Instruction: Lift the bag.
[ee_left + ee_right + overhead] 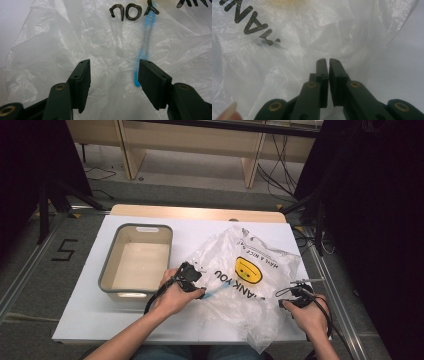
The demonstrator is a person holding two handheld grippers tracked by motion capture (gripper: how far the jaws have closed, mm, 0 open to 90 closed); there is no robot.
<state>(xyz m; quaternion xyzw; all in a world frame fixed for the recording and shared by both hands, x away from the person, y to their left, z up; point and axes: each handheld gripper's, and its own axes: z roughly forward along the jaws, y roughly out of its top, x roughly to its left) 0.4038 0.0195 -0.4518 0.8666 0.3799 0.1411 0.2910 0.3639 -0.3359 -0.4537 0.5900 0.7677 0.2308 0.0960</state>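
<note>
Two grippers at the plastic bag (245,285) on the white table (90,320)

The right gripper (328,61) was clenched on the bag's film; the left gripper (113,72) stood released, grey basin (107,270) beside it, dark room beyond.

Grey carpet floor (30,270), wooden bench (200,140) behind, black cables (272,175), dim surroundings

The plastic bag (240,275) is thin, translucent film, crinkled and faintly glossy, with a blue plastic strip (143,50) showing through it. At nine o'clock from it the tub (136,262) looks like smooth matt plastic, cream inside with a grey rim. The table (90,315) is smooth matt white; the gripper jaws are matt black plastic
</note>
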